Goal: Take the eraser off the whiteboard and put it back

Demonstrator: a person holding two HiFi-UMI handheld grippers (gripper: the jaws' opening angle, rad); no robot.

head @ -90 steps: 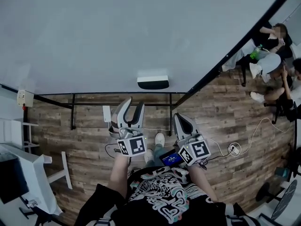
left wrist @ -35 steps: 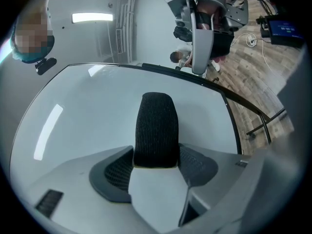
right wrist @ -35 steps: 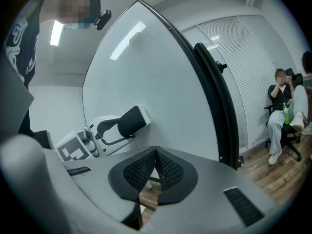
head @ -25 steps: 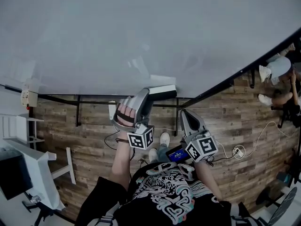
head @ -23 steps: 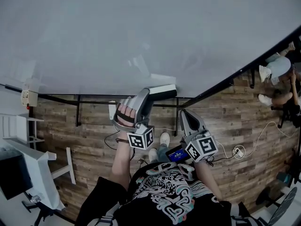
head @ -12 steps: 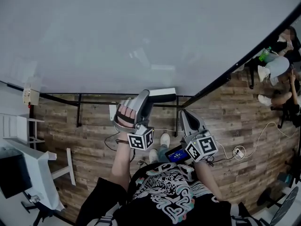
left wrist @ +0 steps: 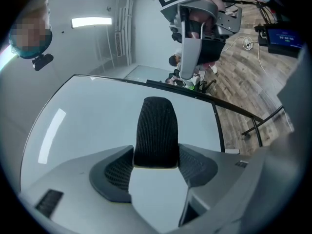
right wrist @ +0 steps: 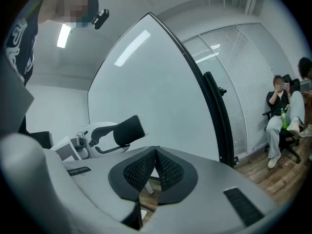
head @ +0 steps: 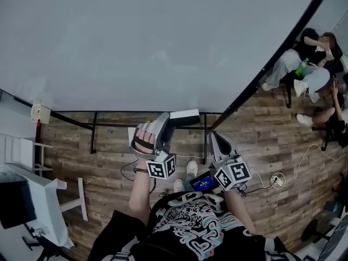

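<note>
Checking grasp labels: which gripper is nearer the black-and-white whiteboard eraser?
Left. The left gripper has its jaws clamped on the black-and-white eraser; the right gripper, jaws shut and empty, sits apart to its right.

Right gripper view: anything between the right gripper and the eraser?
Nothing: that view shows a bare stretch from the shut right gripper to the eraser, which the left gripper holds.

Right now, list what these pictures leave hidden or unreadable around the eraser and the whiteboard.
- eraser: its gripped sides, in the left gripper view, are covered by the jaws of the left gripper.
- whiteboard: its top and left edges, in the head view, are cut off by the frame.
- small blue screen: its text, in the head view, is too small to read.
- seated people: their faces are patched over.
</note>
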